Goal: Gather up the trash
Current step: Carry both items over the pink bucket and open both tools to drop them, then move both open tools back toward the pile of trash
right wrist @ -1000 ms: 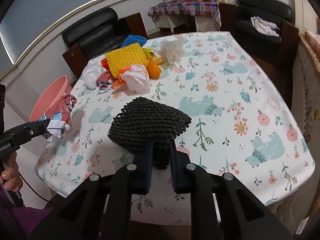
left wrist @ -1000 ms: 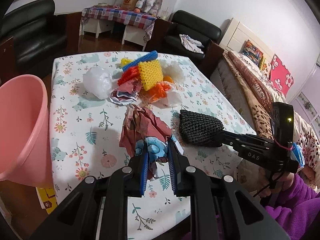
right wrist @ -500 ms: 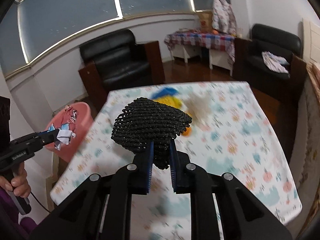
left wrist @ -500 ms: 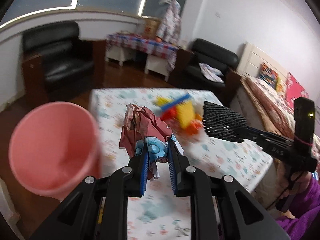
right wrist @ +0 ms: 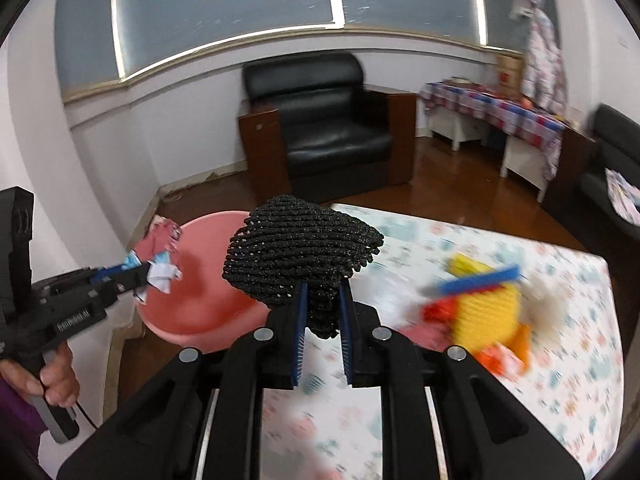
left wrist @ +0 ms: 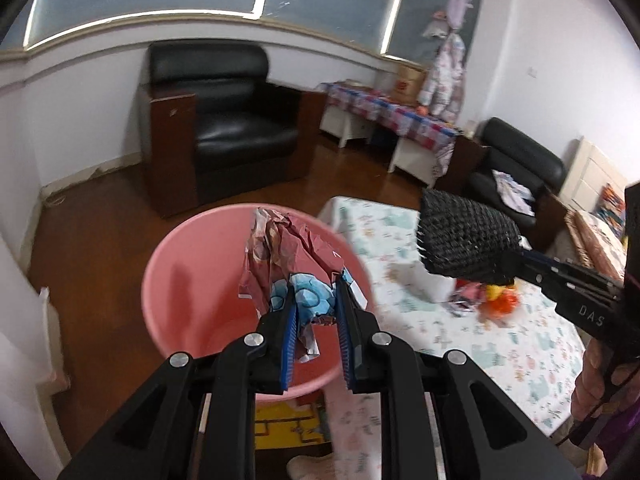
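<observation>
Wrapper [left wrist: 288, 256], crumpled red and blue paper, sits clamped between the blue pads of our left gripper [left wrist: 314, 312] in the left wrist view, held over the mouth of the pink bin [left wrist: 192, 292], which fills the frame from 9 to 6 o'clock of centre. At 3 o'clock our right gripper [left wrist: 516, 266] reaches in from the right edge, closed on a black mesh [left wrist: 464, 240] that hangs above the table [left wrist: 500, 344] with its flowered cloth. Below the mesh, at 4 o'clock, a blurred heap [left wrist: 488, 296] of red, yellow and orange trash lies on the cloth. In the right wrist view, the mesh [right wrist: 300, 240] stands dead centre, pinched at its lower end by the right gripper [right wrist: 322, 320], above the table's near left corner [right wrist: 320, 400]. At 9 o'clock the left gripper [right wrist: 140, 276] shows with the wrapper [right wrist: 160, 252] in its jaws, over the bin [right wrist: 200, 280], whose rim the mesh partly hides. At 3 o'clock the heap [right wrist: 480, 312] lies blurred on the table. Our left hand [right wrist: 52, 376] grips its handle at 8 o'clock.
</observation>
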Available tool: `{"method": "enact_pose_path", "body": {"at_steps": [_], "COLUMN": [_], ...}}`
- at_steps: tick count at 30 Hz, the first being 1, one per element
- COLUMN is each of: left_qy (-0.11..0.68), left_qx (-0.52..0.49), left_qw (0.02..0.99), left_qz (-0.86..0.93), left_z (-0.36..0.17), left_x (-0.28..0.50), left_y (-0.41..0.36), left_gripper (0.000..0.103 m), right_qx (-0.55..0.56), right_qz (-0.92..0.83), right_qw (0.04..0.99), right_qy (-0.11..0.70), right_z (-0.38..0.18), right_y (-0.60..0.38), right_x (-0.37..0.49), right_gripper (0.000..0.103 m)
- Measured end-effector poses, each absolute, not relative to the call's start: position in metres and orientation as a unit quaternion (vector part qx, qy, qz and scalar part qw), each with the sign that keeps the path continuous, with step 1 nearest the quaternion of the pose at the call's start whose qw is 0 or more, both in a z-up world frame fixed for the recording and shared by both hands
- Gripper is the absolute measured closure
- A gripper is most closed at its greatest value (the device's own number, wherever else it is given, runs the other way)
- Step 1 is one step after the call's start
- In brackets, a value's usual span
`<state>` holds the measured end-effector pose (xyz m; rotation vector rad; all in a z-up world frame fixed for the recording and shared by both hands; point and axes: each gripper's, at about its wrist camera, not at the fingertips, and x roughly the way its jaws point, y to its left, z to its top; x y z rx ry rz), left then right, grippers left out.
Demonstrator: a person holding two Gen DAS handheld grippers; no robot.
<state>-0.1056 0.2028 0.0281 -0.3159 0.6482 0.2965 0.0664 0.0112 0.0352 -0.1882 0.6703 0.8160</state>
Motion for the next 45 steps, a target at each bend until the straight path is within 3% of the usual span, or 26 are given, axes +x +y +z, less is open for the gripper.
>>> {"method": "enact_pose_path", "body": {"at_steps": [15,19,23,26,30,45], "left_qy": [0.367,0.373,0.364,0.360,0.356,0.337], "left_qx": [-0.167,-0.174,-0.173,-0.169,-0.169,-0.176], "left_qw": [0.898,0.893,0.896,0.898,0.901,0.909], "left_qz": [0.177,0.182,0.187,0.185,0.183,0.172], "left_z": [-0.014,-0.019,-0.018,-0.017,-0.013,0.000], "left_x": [-0.097,-0.092,-0.094,-0.098,-0.101,-0.105], "left_y": [0.231,0.233,0.233,0.229,0.225,0.201], "left_gripper": [0.084,0.074,0.064,0.062,0.062,0.062], "right_qx": [-0.179,-0.167,-0.145,-0.136,-0.123,-0.083], "right_qz": [0.403,0.407,0.418,0.423,0.432,0.414], "right_qw": [0.825,0.819,0.810,0.808,0.808,0.832], "right_qy": [0.354,0.369,0.384,0.386,0.382,0.360], "right_z": [0.002,-0.003,-0.006,-0.005,-0.001,0.014], "right_y": [0.116,0.123,0.121,0.120,0.116,0.059], "right_x": [0.058,0.057,0.064,0.065,0.063,0.058], "right_gripper": [0.087,0.086,0.078,0.068,0.061,0.060]}}
